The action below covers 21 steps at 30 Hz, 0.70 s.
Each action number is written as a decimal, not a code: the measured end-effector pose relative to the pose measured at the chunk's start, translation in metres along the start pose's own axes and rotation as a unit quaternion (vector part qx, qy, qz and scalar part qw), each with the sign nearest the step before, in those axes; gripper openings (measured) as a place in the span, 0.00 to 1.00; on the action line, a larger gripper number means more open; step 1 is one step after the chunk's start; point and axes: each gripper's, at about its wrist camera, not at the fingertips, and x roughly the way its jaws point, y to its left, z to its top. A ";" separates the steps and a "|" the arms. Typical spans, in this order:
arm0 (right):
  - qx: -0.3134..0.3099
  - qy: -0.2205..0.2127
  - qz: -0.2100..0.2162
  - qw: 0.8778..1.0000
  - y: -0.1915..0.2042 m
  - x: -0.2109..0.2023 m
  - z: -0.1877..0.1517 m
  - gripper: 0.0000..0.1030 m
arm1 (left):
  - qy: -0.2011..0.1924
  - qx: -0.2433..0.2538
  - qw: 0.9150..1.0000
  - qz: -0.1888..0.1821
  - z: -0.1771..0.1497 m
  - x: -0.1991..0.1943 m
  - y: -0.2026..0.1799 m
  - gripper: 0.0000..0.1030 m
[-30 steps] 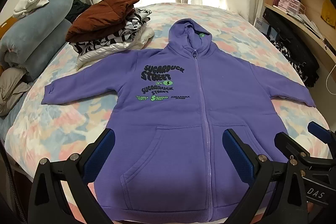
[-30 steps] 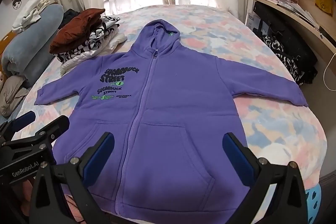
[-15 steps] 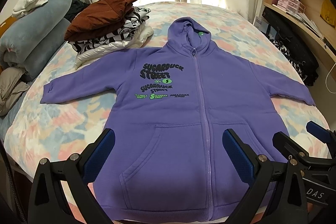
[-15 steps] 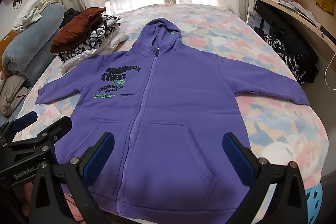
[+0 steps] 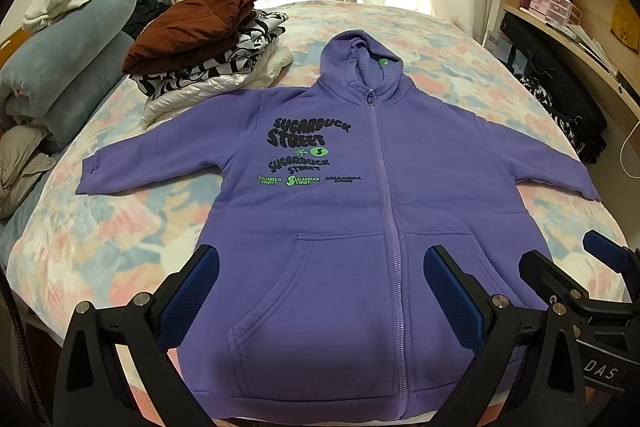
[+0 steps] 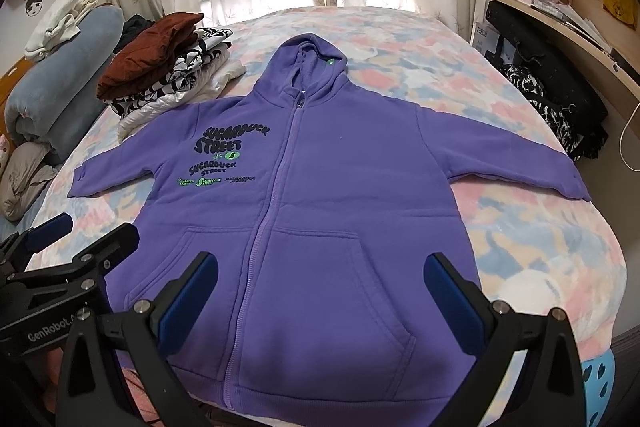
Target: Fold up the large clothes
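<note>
A purple zip hoodie [image 5: 360, 211] with black and green lettering lies flat, face up, on the bed, sleeves spread out and hood pointing away; it also shows in the right wrist view [image 6: 320, 211]. My left gripper [image 5: 320, 291] is open and empty, held above the hoodie's hem near the left pocket. My right gripper [image 6: 320, 295] is open and empty above the hem near the right pocket. The right gripper shows at the right edge of the left wrist view [image 5: 576, 279]. The left gripper shows at the left edge of the right wrist view [image 6: 76, 239].
The bed [image 5: 100, 227] has a pastel patterned cover. A stack of folded clothes [image 5: 208, 39] sits at the far left of the bed. Rolled blankets [image 5: 60, 67] lie beyond it. Wooden shelves [image 5: 568, 19] and dark bags [image 5: 560, 87] line the right side.
Both grippers have shifted slightly, so the hoodie sits a little higher in both views. The hoodie itself has not moved.
</note>
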 end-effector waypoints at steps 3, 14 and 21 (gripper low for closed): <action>-0.001 0.000 0.000 1.000 0.001 0.000 -0.001 1.00 | 0.000 0.000 1.000 0.001 0.000 0.000 0.000 0.98; 0.000 0.001 0.001 1.000 0.000 0.001 -0.001 1.00 | 0.001 0.001 1.000 0.002 -0.002 0.002 0.001 0.98; 0.001 0.002 0.002 1.000 0.000 0.002 0.000 1.00 | 0.001 0.001 1.000 0.002 -0.002 0.002 0.002 0.98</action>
